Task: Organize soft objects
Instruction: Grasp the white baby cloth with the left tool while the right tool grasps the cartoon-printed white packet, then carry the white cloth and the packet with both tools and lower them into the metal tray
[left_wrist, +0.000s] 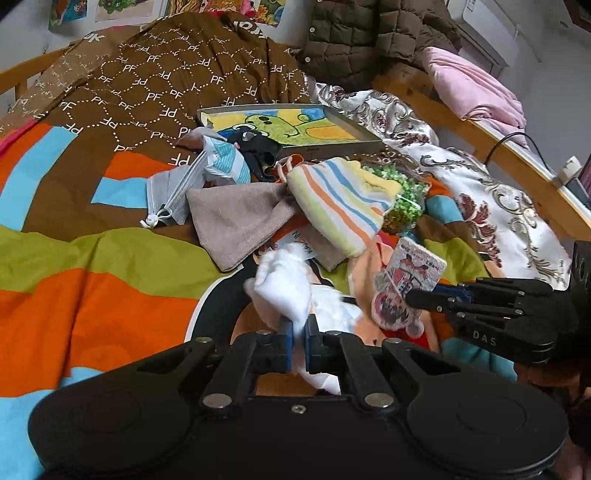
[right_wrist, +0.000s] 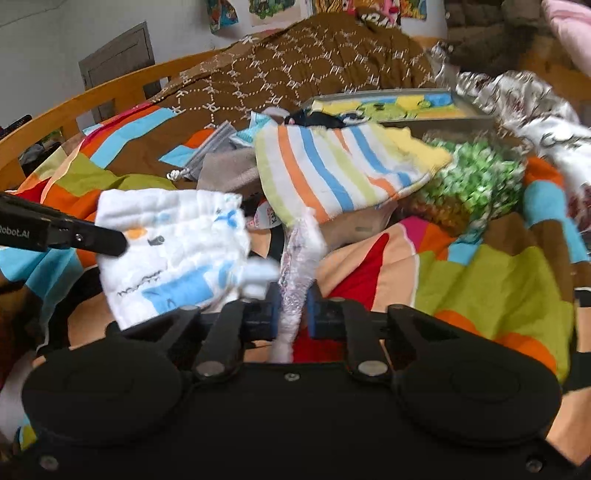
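Bright patchwork bedspread (left_wrist: 74, 288) fills both views. Left gripper (left_wrist: 298, 345) pinches a white muslin cloth (right_wrist: 173, 247), its print visible only from the right wrist; right gripper (right_wrist: 291, 314) clamps a red-printed flat pad (left_wrist: 402, 291), blurred edge-on at twelve o'clock.

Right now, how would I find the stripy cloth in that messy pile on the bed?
Start at the flat picture tray with the green cartoon, lying on the colourful bedspread. Just in front of it, on top of the pile, sits the stripy cloth. A plain beige cloth lies to its left and a green sparkly bundle to its right; only it has orange, blue and yellow-green stripes on white.
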